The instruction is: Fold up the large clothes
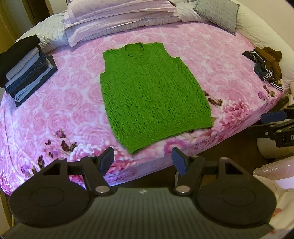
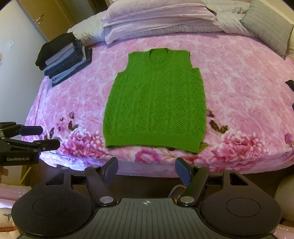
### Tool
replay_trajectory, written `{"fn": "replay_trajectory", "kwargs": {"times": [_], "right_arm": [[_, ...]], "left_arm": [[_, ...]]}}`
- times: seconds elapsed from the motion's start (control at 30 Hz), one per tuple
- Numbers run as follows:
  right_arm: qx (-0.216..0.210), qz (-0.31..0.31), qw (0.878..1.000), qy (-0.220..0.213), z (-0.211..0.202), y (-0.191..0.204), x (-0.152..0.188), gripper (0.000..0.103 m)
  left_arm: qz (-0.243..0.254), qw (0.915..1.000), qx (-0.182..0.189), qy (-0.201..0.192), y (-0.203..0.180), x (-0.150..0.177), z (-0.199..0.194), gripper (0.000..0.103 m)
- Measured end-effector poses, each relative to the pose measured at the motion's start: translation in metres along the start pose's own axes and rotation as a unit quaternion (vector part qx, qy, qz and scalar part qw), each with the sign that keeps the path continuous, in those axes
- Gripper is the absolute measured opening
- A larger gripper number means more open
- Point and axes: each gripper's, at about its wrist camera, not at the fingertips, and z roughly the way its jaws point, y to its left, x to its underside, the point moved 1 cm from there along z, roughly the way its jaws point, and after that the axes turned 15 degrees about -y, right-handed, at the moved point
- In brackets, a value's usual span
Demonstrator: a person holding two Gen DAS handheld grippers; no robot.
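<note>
A green knitted sleeveless vest (image 1: 152, 93) (image 2: 156, 104) lies spread flat on the pink floral bed cover (image 1: 64, 114) (image 2: 248, 103), neck toward the pillows and hem toward the near edge. My left gripper (image 1: 142, 159) hovers open just short of the hem, with nothing between its blue pads. Over the bed's near edge below the hem, my right gripper (image 2: 146, 170) is open and holds nothing. The right gripper (image 1: 275, 121) also shows at the right edge of the left wrist view. At the left edge of the right wrist view, the left gripper (image 2: 39, 137) appears from the side.
A stack of folded clothes (image 1: 27, 69) (image 2: 64, 57) sits at the far left of the bed. A heap of unfolded garments (image 1: 266, 68) lies at the right edge. Pillows and a quilt (image 1: 119, 20) (image 2: 156, 20) fill the head end, with a grey cushion (image 1: 218, 14).
</note>
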Motion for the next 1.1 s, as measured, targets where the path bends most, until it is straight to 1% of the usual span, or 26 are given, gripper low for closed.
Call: {"fn": "replay_trajectory", "kwargs": {"times": [0.27,0.43,0.6,0.9,0.97,1.1], "right_arm": [[-0.005,-0.002,1.000,0.003,0.002,-0.008,-0.002,0.066],[-0.010,-0.003,1.000,0.006,0.004,-0.017,-0.005,0.066],[-0.021,-0.011,1.000,0.011,0.009,-0.030,-0.014,0.066],[-0.040,-0.025,0.999,0.016,0.021,-0.076,-0.042,0.066],[-0.045,-0.025,0.998,0.019,0.028,-0.086,-0.048,0.066],[-0.049,-0.050,0.997,0.025,0.043,-0.098,-0.056,0.066]], "left_arm": [[-0.001,1.0000,-0.006,0.005,-0.007,-0.002,0.004,0.065],[-0.006,0.9999,-0.011,0.010,-0.017,-0.003,0.009,0.065],[-0.018,0.9995,-0.022,0.013,-0.029,-0.012,0.016,0.065],[-0.058,0.9973,-0.044,-0.001,-0.048,-0.037,0.040,0.065],[-0.072,0.9961,-0.050,-0.005,-0.048,-0.039,0.044,0.065],[-0.100,0.9928,-0.067,-0.005,-0.037,-0.035,0.051,0.065]]}}
